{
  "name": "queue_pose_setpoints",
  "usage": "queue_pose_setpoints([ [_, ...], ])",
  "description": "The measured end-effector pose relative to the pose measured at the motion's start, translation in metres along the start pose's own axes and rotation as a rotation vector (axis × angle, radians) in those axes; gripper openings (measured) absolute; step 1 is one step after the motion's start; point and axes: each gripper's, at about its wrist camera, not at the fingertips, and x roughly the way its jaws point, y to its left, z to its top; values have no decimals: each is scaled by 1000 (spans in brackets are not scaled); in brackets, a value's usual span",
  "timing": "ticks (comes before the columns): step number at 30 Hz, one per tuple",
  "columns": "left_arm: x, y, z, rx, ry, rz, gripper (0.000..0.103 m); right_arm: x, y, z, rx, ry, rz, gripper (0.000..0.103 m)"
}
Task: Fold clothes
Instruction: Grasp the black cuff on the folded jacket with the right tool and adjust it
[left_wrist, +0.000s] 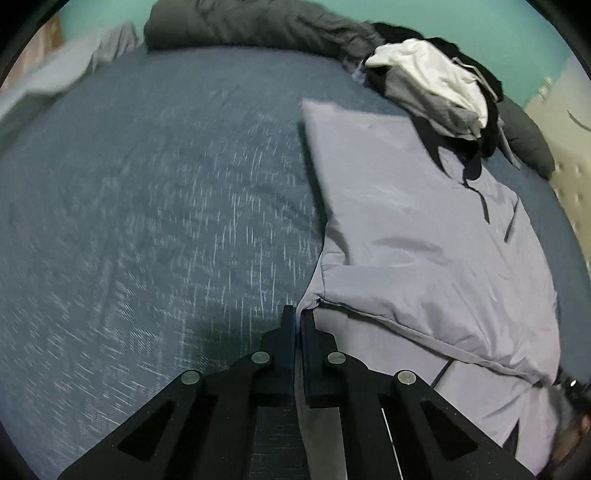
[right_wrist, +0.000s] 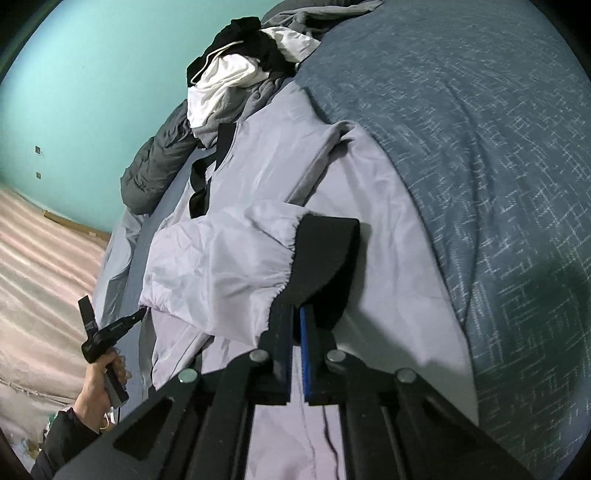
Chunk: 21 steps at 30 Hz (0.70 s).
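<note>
A pale lavender jacket (left_wrist: 424, 229) with black trim lies spread on the right part of the bed; in the right wrist view the jacket (right_wrist: 369, 206) runs up the middle. My left gripper (left_wrist: 297, 314) is shut on the jacket's edge at a folded corner, and cloth runs down between its fingers. In the right wrist view that left gripper (right_wrist: 138, 314), held by a hand (right_wrist: 98, 387), pinches the jacket's near-left corner. My right gripper (right_wrist: 295, 314) is shut on the sleeve's black cuff (right_wrist: 325, 258), with the gathered sleeve (right_wrist: 221, 266) lying across the jacket body.
The blue-grey bedsheet (left_wrist: 155, 221) spreads wide to the left of the jacket. A pile of black, white and grey clothes (left_wrist: 436, 81) sits at the jacket's far end, beside a dark grey duvet (left_wrist: 240, 26). A teal wall (right_wrist: 92, 92) stands behind the bed.
</note>
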Motion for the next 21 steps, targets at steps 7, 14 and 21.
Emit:
queue_pose_setpoints([
  [7, 4, 8, -1, -29, 11, -32, 26, -3, -14, 3, 74, -13, -11, 30],
  [14, 5, 7, 1, -12, 20, -40, 2, 1, -9, 0, 50, -21, -23, 52],
  [21, 13, 11, 3, -49, 28, -27, 2, 0, -10, -9, 4, -18, -51, 28],
])
